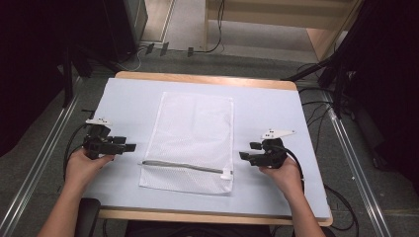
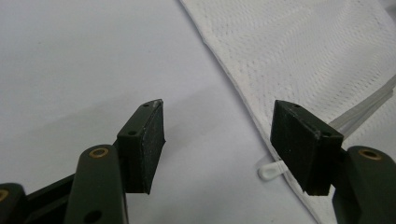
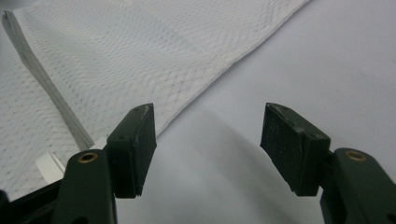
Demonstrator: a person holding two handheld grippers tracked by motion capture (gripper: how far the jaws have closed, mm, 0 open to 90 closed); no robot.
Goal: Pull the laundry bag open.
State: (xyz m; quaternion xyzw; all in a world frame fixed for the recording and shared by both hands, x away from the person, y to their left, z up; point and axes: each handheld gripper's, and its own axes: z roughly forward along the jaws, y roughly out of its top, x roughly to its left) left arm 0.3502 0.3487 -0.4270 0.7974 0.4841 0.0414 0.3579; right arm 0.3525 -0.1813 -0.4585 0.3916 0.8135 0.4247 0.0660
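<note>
On the desk (image 1: pixel 123 98) lies a flat mesh bag (image 1: pixel 195 138); left gripper (image 1: pixel 129 147) and right gripper (image 1: pixel 243 155) wait beside it, jaws released. Thin mesh could slip or bunch when pinched

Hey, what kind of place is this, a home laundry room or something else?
Most likely a lab or recording workspace, not a home. A white mesh laundry bag lies alone on a table covered in a pale sheet, cables trail over the grey floor, and metal rails run along both sides.
</note>
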